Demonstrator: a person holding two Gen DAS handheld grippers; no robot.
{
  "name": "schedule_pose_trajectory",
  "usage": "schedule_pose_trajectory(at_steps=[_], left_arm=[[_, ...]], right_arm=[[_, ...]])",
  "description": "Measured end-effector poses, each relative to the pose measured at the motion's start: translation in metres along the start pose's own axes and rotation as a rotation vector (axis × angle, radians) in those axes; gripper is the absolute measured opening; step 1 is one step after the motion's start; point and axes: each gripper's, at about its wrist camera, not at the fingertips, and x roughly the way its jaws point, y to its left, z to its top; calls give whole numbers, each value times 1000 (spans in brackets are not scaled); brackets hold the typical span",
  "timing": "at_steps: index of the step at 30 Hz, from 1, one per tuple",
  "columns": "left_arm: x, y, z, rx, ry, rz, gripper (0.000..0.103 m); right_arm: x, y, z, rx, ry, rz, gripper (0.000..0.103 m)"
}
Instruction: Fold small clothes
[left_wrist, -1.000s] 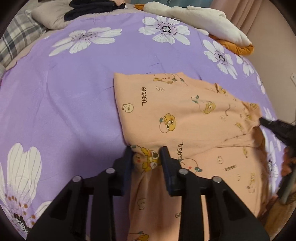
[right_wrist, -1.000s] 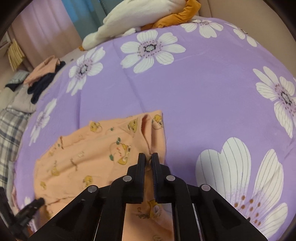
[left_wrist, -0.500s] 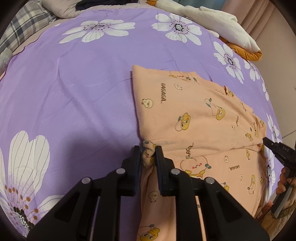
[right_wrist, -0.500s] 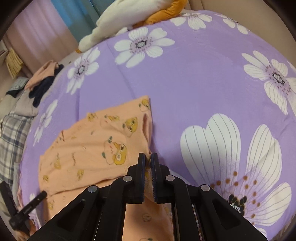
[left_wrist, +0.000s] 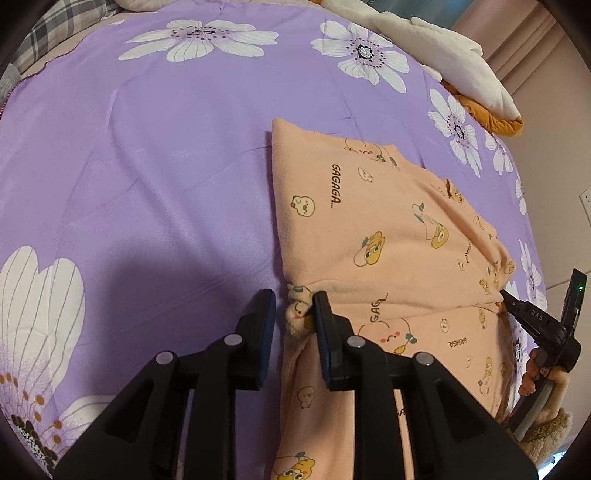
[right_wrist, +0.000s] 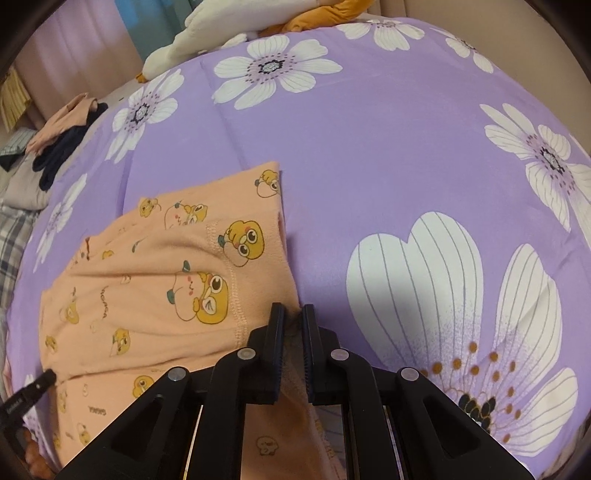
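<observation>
A small peach garment (left_wrist: 388, 236) printed with cartoon ducks lies folded over on the purple flowered bedspread (left_wrist: 147, 166). My left gripper (left_wrist: 293, 314) has its jaws apart around a bunched corner of the garment, which rests against the right finger. In the right wrist view the same garment (right_wrist: 155, 280) spreads to the left. My right gripper (right_wrist: 292, 321) is nearly shut, with a thin fold of the garment's edge between its jaws. The right gripper also shows at the right edge of the left wrist view (left_wrist: 532, 317).
A white and orange plush toy (left_wrist: 443, 55) lies at the far edge of the bed. A pile of dark and pink clothes (right_wrist: 62, 136) and plaid fabric (right_wrist: 11, 236) sit at the far left. A beige wall and curtain stand beyond.
My left gripper has opened from its pinch on the bunched corner. Both grippers have moved the garment's folded edge forward and lower onto the bedspread. The right gripper's jaws have parted slightly.
</observation>
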Motion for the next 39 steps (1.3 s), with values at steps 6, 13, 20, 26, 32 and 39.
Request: schedule_pose_trajectory(at_steps=[6,13,20,26,32,39], left_arm=[[1,-6,-1,19,-11,14,25],[3,-8,0,29,-13,12,30],[4,-14,-2,53,-17,14,39],[5,-15,-1,60,-18,23,40],[4,-15,-2,55,-17,15,41],[5,-18,-2,61,-19,15,44]], right_arm=[[1,0,0,1,-3,-2,8],[2,-1,0,-2,-6,-5,8],[1,-1,0,-5,-7,-8,8],[2,0,0,-9,-10,-12,8],[2,2,0,-19,-13,-19,8],[2,3,0,-23,-16,-25,8]])
